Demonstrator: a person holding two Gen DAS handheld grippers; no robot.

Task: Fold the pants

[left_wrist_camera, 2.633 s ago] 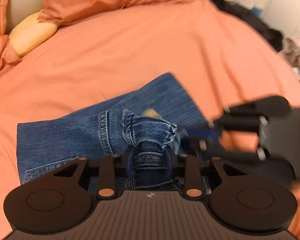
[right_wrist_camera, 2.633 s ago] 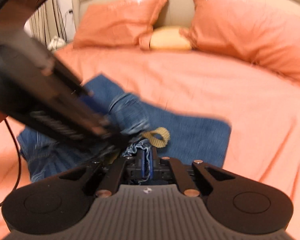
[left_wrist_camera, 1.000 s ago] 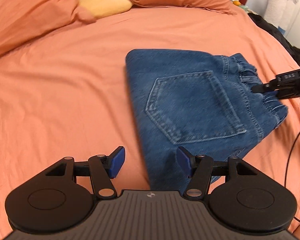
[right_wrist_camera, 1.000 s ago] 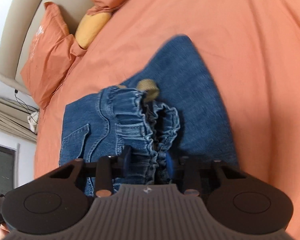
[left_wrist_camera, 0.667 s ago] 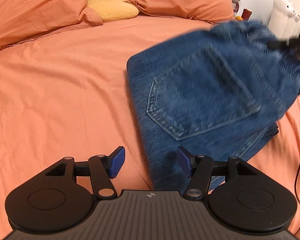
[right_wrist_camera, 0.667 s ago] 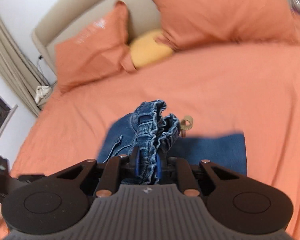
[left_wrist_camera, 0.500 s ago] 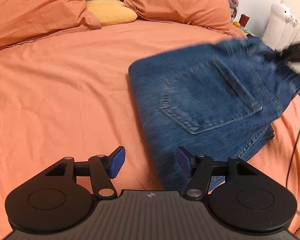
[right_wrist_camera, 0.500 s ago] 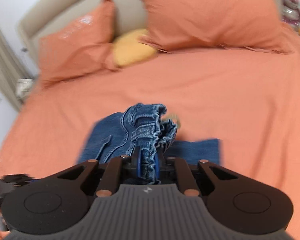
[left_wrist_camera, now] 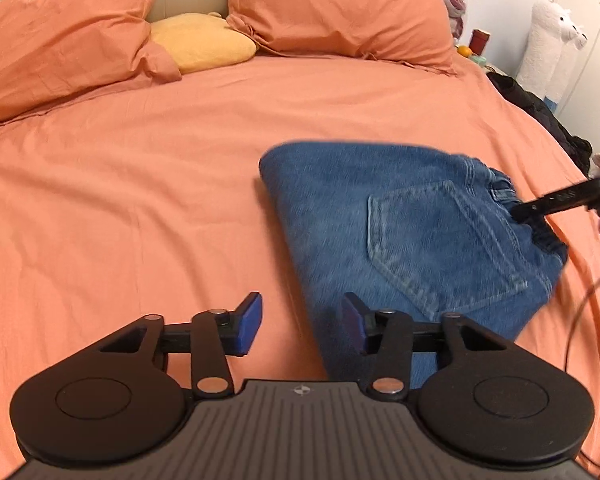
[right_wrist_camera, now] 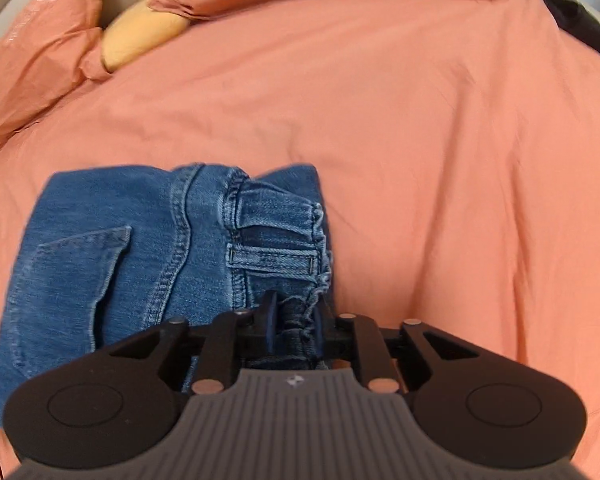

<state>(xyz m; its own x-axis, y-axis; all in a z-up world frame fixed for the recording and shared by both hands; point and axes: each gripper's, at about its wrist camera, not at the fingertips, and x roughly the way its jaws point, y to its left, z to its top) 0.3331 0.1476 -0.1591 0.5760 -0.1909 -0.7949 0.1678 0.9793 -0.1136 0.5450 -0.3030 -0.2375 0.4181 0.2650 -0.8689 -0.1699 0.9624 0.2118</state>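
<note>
**Fold nearly finished**

Though the pants (left_wrist_camera: pixel 400 224) lie folded at right-centre on the bed (left_wrist_camera: pixel 140 184), the right hand-held gripper (right_wrist_camera: pixel 293 330), jaws just easing, has the waistband between them; the left hand-held gripper (left_wrist_camera: pixel 300 320), narrowing, holds nothing.

The folded blue jeans (right_wrist_camera: pixel 112 248) are seen lying on the orange bedsheet (right_wrist_camera: pixel 440 140), their gathered waistband (right_wrist_camera: pixel 300 332) set between the blue pads of the right gripper (right_wrist_camera: pixel 293 330), whose jaws have just been opening, with pillows (right_wrist_camera: pixel 40 52) beyond
</note>
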